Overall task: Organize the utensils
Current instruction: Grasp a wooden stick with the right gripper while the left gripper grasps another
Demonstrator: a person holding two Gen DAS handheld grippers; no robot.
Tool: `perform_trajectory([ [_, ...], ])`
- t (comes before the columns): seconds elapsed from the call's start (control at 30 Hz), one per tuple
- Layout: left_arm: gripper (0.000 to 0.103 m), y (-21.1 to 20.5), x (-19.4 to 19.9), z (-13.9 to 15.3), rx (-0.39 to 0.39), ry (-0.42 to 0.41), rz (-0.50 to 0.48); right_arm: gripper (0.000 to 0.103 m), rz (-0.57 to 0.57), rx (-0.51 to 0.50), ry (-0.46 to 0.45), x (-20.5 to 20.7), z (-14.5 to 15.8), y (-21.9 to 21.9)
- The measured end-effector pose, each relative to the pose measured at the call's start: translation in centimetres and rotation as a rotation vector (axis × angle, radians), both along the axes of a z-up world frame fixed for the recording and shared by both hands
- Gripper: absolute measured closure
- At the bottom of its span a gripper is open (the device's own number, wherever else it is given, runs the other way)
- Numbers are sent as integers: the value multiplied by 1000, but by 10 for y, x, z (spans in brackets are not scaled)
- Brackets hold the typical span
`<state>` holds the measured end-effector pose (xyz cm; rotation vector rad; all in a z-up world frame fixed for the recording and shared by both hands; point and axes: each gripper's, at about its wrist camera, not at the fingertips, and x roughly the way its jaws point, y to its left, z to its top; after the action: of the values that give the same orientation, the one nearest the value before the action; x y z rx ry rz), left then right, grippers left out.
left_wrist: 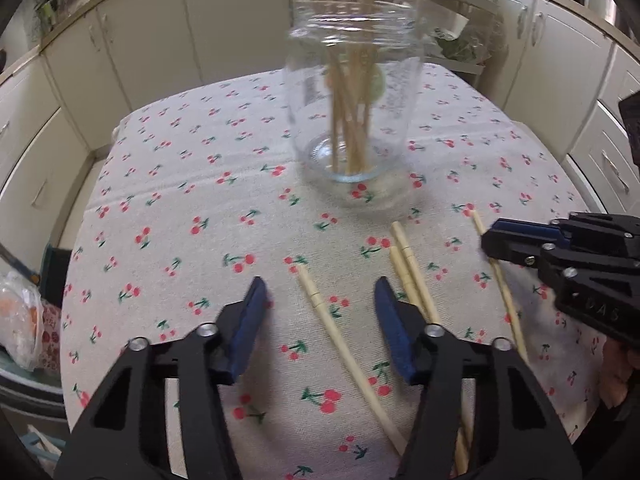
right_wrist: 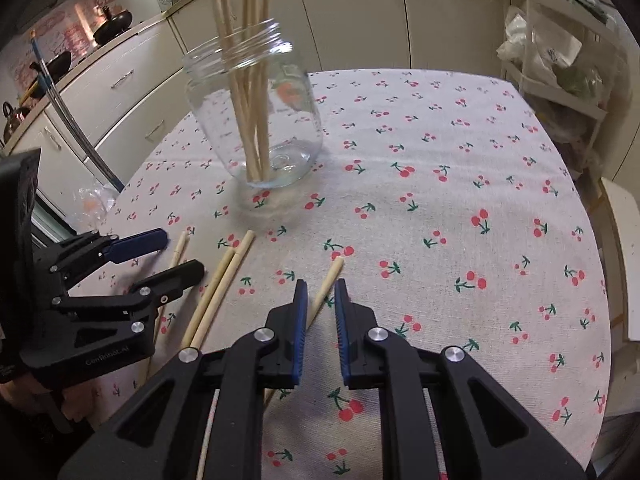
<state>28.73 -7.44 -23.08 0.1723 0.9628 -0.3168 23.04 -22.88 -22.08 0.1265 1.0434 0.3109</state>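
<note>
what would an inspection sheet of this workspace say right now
surface: cherry-print tablecloth, flat.
job's things: glass jar upright, holding chopsticks; four loose chopsticks lying on the cloth.
clutter: plastic bag at the left edge.
grippers: left tool open over one chopstick, not pressing it; right tool nearly closed around a chopstick, contact unclear.
cables: nothing seen.
surroundings: cream cabinets, white rack.

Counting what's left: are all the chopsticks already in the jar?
No, several chopsticks lie on the tablecloth in front of the jar.
</note>
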Motion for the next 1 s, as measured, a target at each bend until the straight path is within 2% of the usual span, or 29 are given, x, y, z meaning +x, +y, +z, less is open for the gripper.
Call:
perform_trajectory([
  [0.13, 83, -7, 3, 1, -47, -2, -137, 91, 72, -85, -34, -3, 2, 11],
  [0.27, 87, -7, 6, 3, -36, 18, -204, 91, 79, -90, -20, -1, 1, 6],
  [0.4, 87, 3, 11, 5, -37, 54, -162, 89, 53, -86, 9, 1, 2, 6],
  [0.57, 87, 0, 11, 6, -22, 73, -74, 92, 30, -122, -24, -6, 2, 13],
  [0.63, 94, -2, 8, 5, -26, 66, -51, 97, 28, -107, -25, -7, 2, 13],
  [0.73, 98, -2, 3, 5, -59, 67, -30, 98, 17, -63, -5, -7, 2, 6],
  [0.87, 97, -1, 1, 4, -65, 71, -13, 97, 9, -40, 21, -5, 2, 2],
  [1.0, 94, -4, 3, 5, -63, 83, 7, 97, 19, -79, 12, -6, 3, 7],
])
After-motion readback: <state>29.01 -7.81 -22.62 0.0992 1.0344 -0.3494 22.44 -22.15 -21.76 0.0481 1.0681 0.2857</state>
